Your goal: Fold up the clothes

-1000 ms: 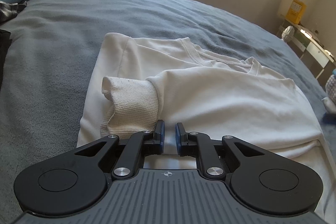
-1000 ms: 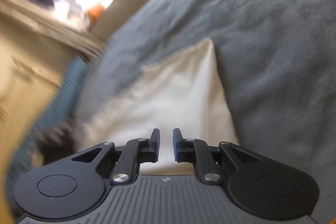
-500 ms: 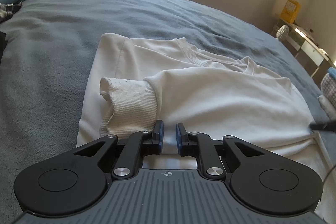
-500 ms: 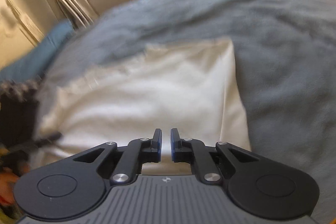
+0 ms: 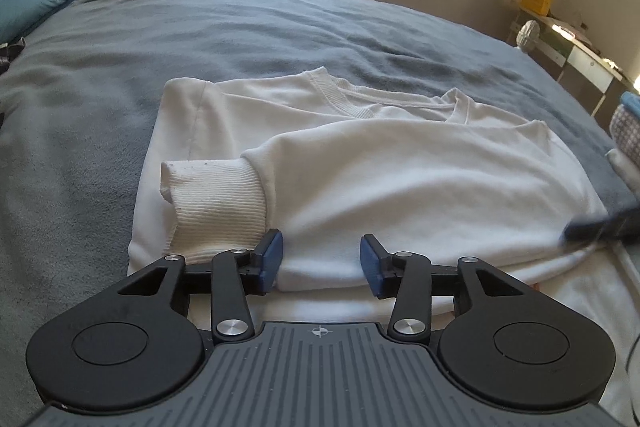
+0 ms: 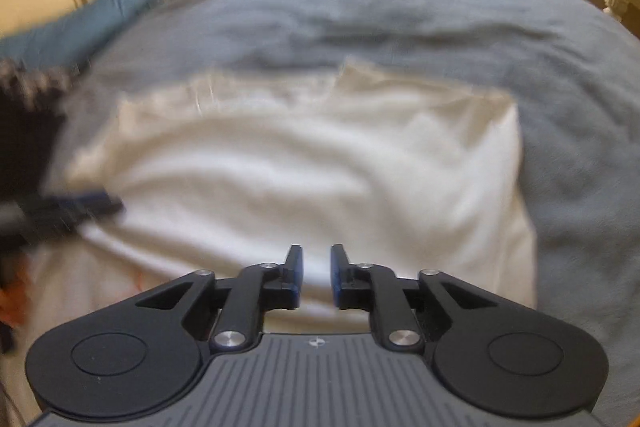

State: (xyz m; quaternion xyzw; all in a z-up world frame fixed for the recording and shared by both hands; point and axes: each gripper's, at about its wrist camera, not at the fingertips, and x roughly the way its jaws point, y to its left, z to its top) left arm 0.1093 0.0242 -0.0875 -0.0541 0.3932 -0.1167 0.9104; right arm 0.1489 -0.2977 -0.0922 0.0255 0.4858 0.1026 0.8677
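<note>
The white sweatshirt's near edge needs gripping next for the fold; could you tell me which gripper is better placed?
Probably the left gripper: its jaws are open around the sweatshirt edge, beside the ribbed cuff. The right gripper is nearly closed.

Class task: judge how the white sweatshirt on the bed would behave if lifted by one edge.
The white sweatshirt would probably sag: its folded sleeve drapes softly. The thick ribbed cuff suggests some weight. It likely won't slide easily on the fuzzy grey blanket.

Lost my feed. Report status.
Left hand-held gripper open at sweatshirt hem. Right hand-held gripper narrowly open, empty. Sleeve cuff folded across. Nothing in the way.
</note>
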